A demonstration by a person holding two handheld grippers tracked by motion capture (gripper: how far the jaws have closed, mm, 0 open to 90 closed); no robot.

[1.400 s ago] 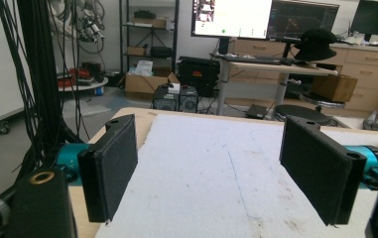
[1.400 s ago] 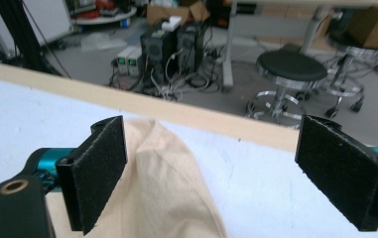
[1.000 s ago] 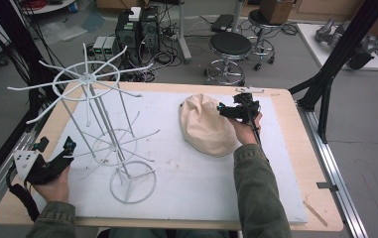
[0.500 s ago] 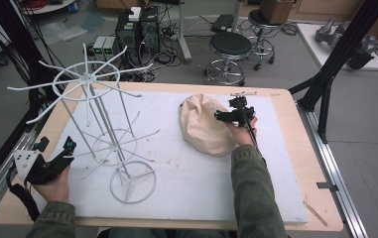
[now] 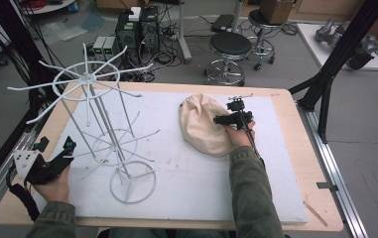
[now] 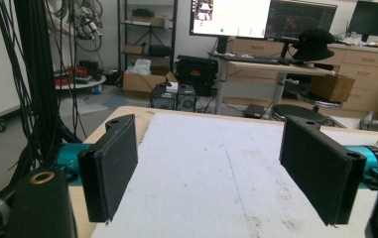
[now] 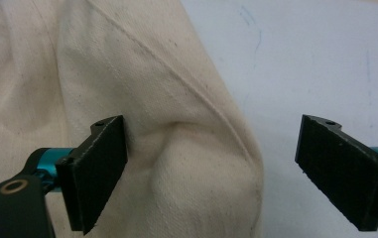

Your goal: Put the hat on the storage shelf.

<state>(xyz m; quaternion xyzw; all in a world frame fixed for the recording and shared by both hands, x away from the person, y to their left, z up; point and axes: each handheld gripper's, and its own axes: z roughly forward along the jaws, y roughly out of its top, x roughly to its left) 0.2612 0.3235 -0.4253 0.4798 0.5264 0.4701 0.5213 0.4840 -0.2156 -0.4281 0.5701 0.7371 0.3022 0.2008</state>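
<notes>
A cream cloth hat [image 5: 204,126] lies on the white mat, right of centre. My right gripper [image 5: 224,119] hovers at the hat's right edge, open. In the right gripper view the hat [image 7: 142,109] bulges up between the wide-set jaws of the right gripper [image 7: 211,171], and one pad [image 7: 99,168] touches or nearly touches the cloth. A white wire rack [image 5: 92,119] with radiating arms stands on the left half of the mat. My left gripper [image 5: 55,148] rests at the table's left edge, open, with nothing between its jaws [image 6: 221,168].
The white mat [image 5: 176,178] covers most of the wooden table [image 5: 295,148]. Black frame posts [image 5: 335,64] flank the table on both sides. A stool [image 5: 231,47] and computer boxes [image 5: 137,25] stand on the floor beyond the far edge.
My right gripper has moved slightly down and left, closer onto the hat's right edge. The left gripper and the rack have stayed put.
</notes>
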